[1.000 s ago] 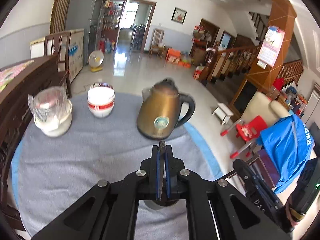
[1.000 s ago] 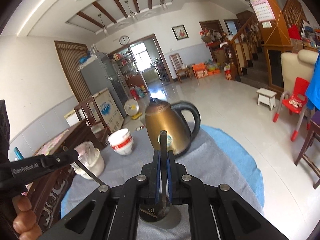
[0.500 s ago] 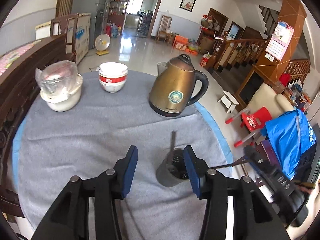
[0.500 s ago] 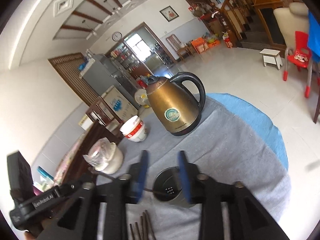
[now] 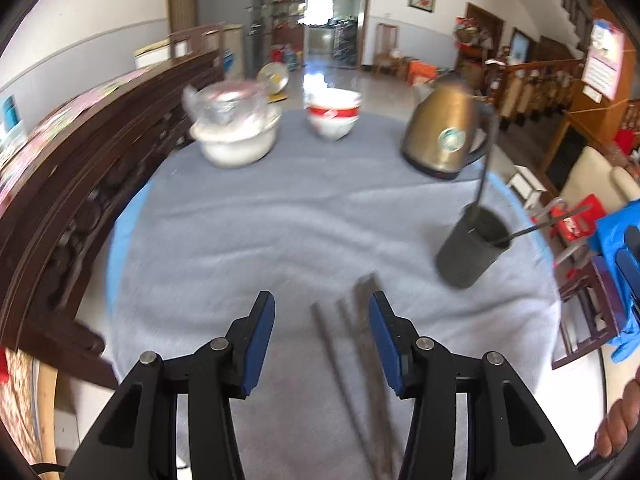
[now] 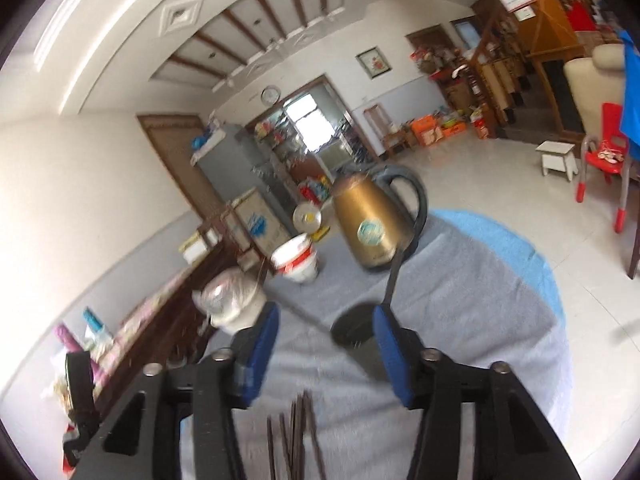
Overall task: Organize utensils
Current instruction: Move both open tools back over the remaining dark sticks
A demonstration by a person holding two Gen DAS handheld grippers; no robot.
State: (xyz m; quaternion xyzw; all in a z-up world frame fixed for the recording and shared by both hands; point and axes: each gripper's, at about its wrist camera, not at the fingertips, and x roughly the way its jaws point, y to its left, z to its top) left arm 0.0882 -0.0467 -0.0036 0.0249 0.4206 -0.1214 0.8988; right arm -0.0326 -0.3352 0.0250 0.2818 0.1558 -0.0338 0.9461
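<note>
Both grippers' blue-padded fingers spread since earlier; thin dark chopsticks (image 5: 352, 344) on grey cloth (image 5: 248, 232); cylindrical holder (image 5: 472, 246).

Two wrist fisheyes low over the grey tablecloth (image 5: 248, 240), both facing the gold kettle (image 5: 444, 136), shared view.

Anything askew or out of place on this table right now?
Mostly tidy. Loose chopsticks lie on the grey cloth between the open left tongs, not yet in the dark holder, where two sticks lean apart. Blur hides detail.

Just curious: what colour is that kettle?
Golden bronze kettle with a black handle, clearest in the left wrist view.
</note>
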